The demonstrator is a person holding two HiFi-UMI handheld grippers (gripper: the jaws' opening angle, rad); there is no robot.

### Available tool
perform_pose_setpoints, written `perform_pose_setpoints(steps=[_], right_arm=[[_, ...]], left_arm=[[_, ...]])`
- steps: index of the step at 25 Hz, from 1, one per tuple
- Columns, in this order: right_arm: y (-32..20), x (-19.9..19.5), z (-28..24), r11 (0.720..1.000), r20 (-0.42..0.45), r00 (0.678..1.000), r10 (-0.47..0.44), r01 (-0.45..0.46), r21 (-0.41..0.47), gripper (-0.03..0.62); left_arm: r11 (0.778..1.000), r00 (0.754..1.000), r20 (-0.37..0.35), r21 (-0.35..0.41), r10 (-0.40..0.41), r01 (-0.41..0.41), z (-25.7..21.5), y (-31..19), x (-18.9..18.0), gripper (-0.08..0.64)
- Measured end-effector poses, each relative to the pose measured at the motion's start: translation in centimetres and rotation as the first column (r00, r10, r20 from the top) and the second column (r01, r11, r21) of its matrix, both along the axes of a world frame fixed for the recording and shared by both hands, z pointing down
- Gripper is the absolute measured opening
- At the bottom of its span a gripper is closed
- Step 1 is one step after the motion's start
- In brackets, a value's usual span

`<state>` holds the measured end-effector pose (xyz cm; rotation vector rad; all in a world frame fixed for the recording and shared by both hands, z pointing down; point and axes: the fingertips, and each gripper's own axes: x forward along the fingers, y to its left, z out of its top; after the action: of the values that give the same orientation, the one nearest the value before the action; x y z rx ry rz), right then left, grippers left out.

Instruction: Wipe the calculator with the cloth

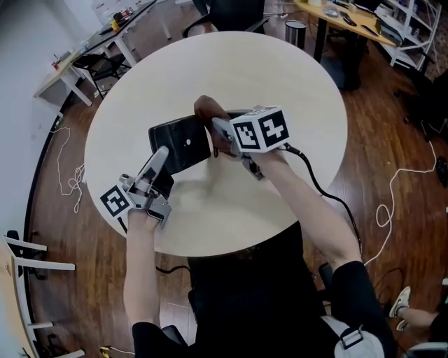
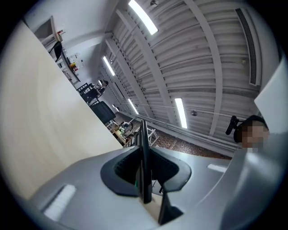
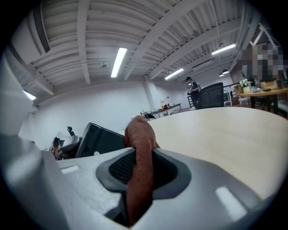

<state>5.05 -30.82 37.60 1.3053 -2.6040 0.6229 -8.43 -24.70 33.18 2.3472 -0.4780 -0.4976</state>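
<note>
A round, cream-coloured table (image 1: 231, 70) stands on a dark wooden floor (image 1: 392, 126) in an open office. Desks line the far corners, a black chair (image 1: 234, 12) sits at the table's far side, and white cables (image 1: 70, 175) trail over the floor. Both gripper views show a white ribbed ceiling with long strip lights. The person leans over the near edge of the table with a gripper in each hand. The left gripper (image 1: 161, 157) has its jaws nearly together, clamped on the thin edge of the black calculator (image 1: 183, 143), which it holds by the near left corner, tilted above the tabletop. The right gripper (image 1: 218, 133) has its jaws closed on a rust-brown cloth (image 1: 206, 110), which bulges out past the tips in a rounded fold. That fold sits at the calculator's far right corner, and no view shows whether the two touch.
</note>
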Motion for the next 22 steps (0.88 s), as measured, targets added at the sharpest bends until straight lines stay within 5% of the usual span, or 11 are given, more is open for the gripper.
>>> perform_pose_setpoints(steps=[6,10,22], right_arm=[[4.8,-3.8,-5.4,0.99,0.329,0.936,-0.127,0.096,0.108,0.097],[6.7,-6.3,-3.8,0.981,0.291,0.939,-0.185,0.162,0.104,0.097],[2.9,-0.1,-0.2,0.999,0.199,0.98,0.0,-0.007,0.035,0.097]], left_arm=[[0.997,0.992,-0.118,-0.071,-0.035,0.026,0.2,-0.6,-0.6,0.069],[0.994,0.975,-0.219,-0.104,-0.05,0.027,-0.2,-0.4,-0.7,0.069],[0.995,0.949,-0.31,-0.097,-0.055,0.026,-0.9,-0.2,-0.8,0.069]])
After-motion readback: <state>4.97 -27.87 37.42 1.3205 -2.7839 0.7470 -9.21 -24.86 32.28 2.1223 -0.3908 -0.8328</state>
